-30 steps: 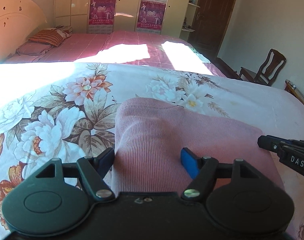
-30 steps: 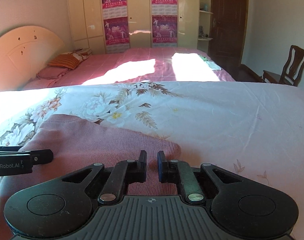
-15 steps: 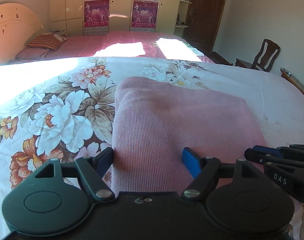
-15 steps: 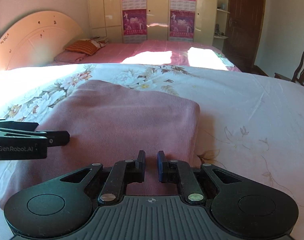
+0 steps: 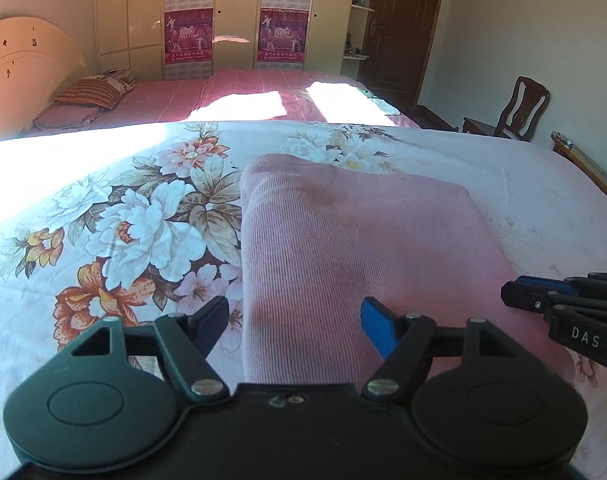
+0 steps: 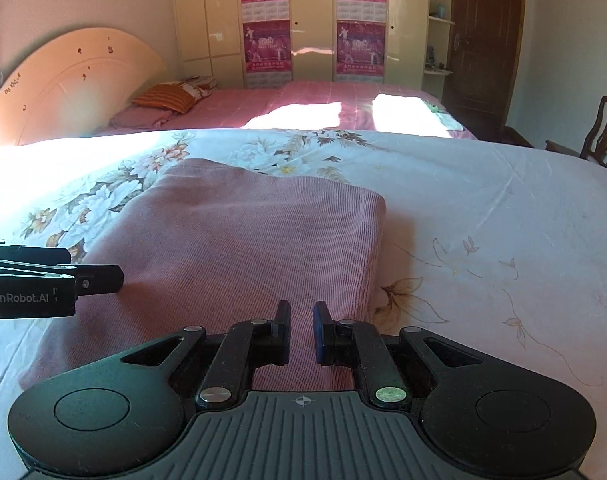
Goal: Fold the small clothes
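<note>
A pink ribbed garment [image 5: 355,240] lies folded in a rectangle on the floral bedsheet [image 5: 115,216]; it also shows in the right wrist view [image 6: 239,248]. My left gripper [image 5: 295,320] is open, its jaws wide apart above the garment's near left part. My right gripper [image 6: 302,326] has its jaws close together with a narrow gap, holding nothing, above the garment's near right part. Each gripper shows in the other's view: the right one [image 5: 559,304] at the right edge, the left one [image 6: 55,280] at the left edge.
The sheet [image 6: 483,220] extends right of the garment. A second bed with pink cover [image 5: 223,96] and pillows [image 5: 91,94] lies behind. A wooden chair [image 5: 511,108] stands at the right, wardrobes [image 6: 303,20] and a dark door [image 6: 483,40] behind.
Both grippers have pulled back and risen from the garment, so more of its folded shape shows. The left jaws stay wide, the right jaws stay nearly closed.
</note>
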Motion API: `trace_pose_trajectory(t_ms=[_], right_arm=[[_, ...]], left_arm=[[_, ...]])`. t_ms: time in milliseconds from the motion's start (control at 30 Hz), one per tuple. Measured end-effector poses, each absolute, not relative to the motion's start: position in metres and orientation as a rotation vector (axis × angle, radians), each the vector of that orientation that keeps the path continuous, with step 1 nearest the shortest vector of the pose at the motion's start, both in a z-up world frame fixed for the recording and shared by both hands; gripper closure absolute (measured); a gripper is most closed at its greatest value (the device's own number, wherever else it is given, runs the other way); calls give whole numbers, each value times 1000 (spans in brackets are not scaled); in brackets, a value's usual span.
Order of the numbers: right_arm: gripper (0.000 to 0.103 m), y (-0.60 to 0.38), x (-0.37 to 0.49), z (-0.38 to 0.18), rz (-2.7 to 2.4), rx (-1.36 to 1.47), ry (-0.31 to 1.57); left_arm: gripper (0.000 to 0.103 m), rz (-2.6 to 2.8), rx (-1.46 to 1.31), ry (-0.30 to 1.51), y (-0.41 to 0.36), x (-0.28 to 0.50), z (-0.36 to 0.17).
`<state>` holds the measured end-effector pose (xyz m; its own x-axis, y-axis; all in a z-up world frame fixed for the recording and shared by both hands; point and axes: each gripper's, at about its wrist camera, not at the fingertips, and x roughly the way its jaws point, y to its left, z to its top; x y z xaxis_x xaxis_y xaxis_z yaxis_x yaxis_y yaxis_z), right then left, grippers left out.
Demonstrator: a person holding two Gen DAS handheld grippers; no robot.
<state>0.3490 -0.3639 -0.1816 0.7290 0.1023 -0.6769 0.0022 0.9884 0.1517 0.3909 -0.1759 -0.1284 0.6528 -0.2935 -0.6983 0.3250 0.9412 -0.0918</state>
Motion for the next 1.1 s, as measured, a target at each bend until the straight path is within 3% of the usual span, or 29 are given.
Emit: trace_pose_trajectory(t_ms=[533, 1000, 1100], right_arm=[[93, -340, 306, -204, -127, 104, 829], [93, -348, 302, -211, -193, 222, 866], [93, -351, 303, -210, -167, 227, 865]], left_arm=[[31, -465, 0, 910, -158, 369, -166], [26, -504, 56, 910, -163, 368, -171], [21, -494, 55, 918, -163, 368, -170]])
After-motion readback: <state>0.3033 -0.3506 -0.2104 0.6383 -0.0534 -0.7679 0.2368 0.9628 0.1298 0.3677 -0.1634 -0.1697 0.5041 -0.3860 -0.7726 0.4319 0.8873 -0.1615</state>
